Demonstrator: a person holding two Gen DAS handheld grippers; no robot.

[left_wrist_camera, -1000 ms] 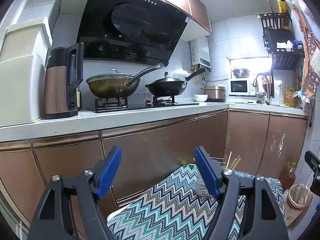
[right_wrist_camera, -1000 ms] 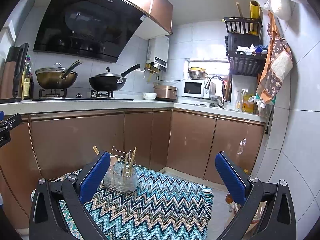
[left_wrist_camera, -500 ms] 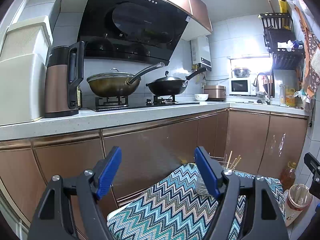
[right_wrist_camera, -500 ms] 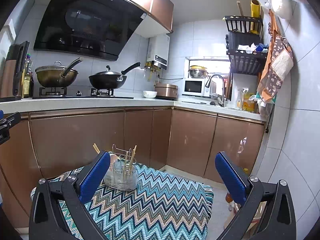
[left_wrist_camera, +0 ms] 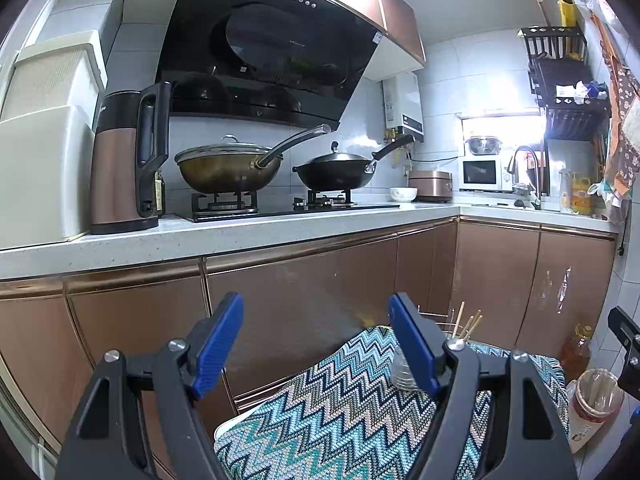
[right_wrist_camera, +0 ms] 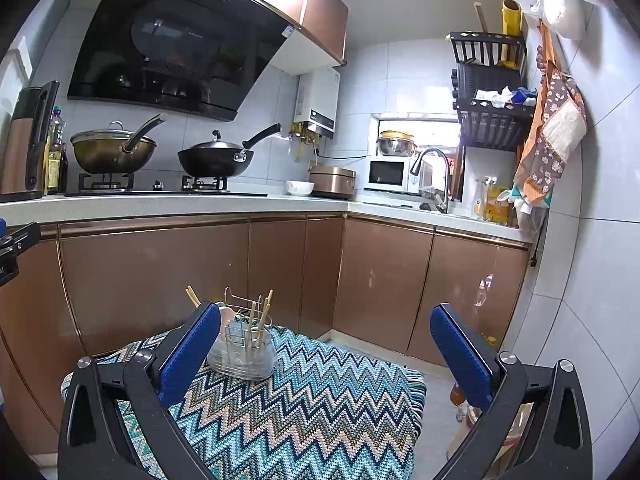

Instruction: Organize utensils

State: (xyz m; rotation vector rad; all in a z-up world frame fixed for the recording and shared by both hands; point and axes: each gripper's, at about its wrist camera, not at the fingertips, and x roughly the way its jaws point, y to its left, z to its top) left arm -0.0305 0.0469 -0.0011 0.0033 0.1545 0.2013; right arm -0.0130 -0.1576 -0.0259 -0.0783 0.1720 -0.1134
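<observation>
A clear utensil holder (right_wrist_camera: 245, 354) with a wire frame stands at the far left of a zigzag-patterned cloth (right_wrist_camera: 304, 412). Wooden chopsticks (right_wrist_camera: 262, 318) stick up out of it. My right gripper (right_wrist_camera: 326, 344) is open and empty, held above the cloth, with the holder just beside its left finger. My left gripper (left_wrist_camera: 316, 338) is open and empty, held above the cloth's left end (left_wrist_camera: 340, 412). In the left wrist view the holder (left_wrist_camera: 402, 370) is mostly hidden behind the right finger, with the chopstick tips (left_wrist_camera: 466, 324) showing.
Copper cabinet doors (right_wrist_camera: 160, 280) run behind the cloth-covered table under a white counter (right_wrist_camera: 160, 202). A stove with two woks (right_wrist_camera: 216, 160) sits on the counter, and a kettle (left_wrist_camera: 128, 160) stands to its left. An oil bottle (left_wrist_camera: 576, 350) and a tub (left_wrist_camera: 596, 400) stand on the floor at right.
Both views have shifted slightly, so the holder sits a little lower and closer between my grippers. Both grippers stay open and nothing on the cloth has moved.
</observation>
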